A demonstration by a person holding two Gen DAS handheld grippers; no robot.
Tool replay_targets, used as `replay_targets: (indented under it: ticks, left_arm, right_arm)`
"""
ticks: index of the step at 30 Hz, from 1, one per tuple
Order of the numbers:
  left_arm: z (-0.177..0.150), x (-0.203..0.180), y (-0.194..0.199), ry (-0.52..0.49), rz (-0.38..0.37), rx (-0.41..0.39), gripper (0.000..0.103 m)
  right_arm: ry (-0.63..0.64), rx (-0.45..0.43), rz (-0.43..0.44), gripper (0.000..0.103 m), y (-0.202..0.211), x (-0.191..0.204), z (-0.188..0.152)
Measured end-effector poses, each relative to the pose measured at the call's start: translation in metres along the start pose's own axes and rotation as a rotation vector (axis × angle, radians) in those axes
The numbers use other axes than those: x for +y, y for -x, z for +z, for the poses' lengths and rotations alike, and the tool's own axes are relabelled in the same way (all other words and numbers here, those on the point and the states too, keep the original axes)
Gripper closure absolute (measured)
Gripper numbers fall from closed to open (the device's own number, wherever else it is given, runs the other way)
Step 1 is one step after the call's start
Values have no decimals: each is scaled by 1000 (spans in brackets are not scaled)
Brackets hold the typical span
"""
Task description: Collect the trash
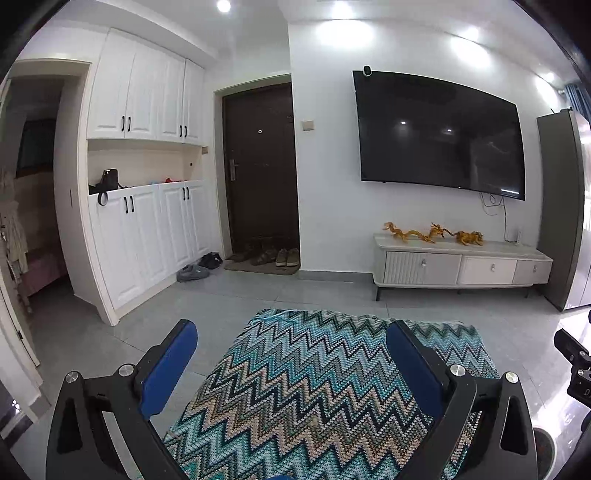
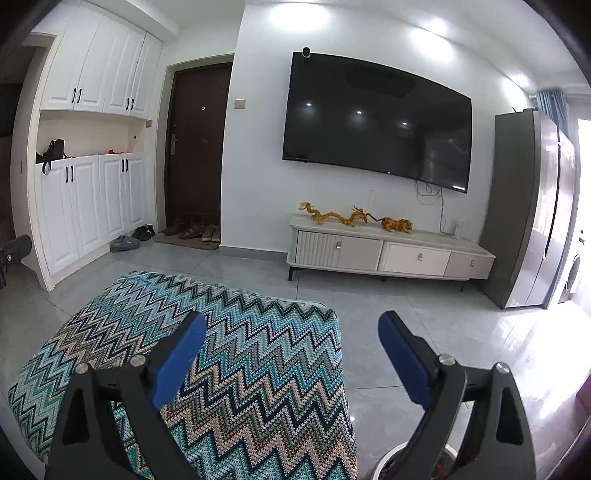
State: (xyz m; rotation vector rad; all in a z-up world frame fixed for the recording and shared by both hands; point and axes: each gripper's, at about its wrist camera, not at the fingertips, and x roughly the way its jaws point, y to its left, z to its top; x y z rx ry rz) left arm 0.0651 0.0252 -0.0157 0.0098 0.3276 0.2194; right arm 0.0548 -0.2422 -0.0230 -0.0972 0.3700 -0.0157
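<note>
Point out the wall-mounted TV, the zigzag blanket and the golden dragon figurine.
TV (image 1: 439, 136), left wrist view, screen centre.
Zigzag blanket (image 2: 240, 350), right wrist view, top surface.
Golden dragon figurine (image 2: 328, 218), right wrist view, body.

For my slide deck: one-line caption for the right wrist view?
Open, empty right gripper above a zigzag-patterned cloth, facing a wall-mounted TV and low cabinet.

A white-walled room with a glossy grey tiled floor (image 1: 325, 291) holds a wall-mounted dark television (image 1: 439, 136) above a low pale cabinet (image 1: 461, 266) bearing golden dragon figures (image 1: 432, 233), a brown entrance door (image 1: 260, 166), white built-in cupboards (image 1: 147, 184), a grey refrigerator (image 2: 532, 210) and bright ceiling spotlights (image 1: 223, 5).
</note>
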Motion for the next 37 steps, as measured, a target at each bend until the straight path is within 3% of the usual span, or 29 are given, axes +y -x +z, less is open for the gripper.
replay_targets:
  ticks: [12,27,37]
  left_arm:
    - [-5,3,11,-2,2,-48,0]
    - [-10,-23,15,-53,-57,-48,0]
    - [-6,-18,14,-33,-70,-28,0]
  right_arm:
    - [-7,-36,-92,8,7,-5,-3]
    - [-29,-40,-117,8,9,-19,-9]
    - [-28,-34,-114,8,10,-16,-10]
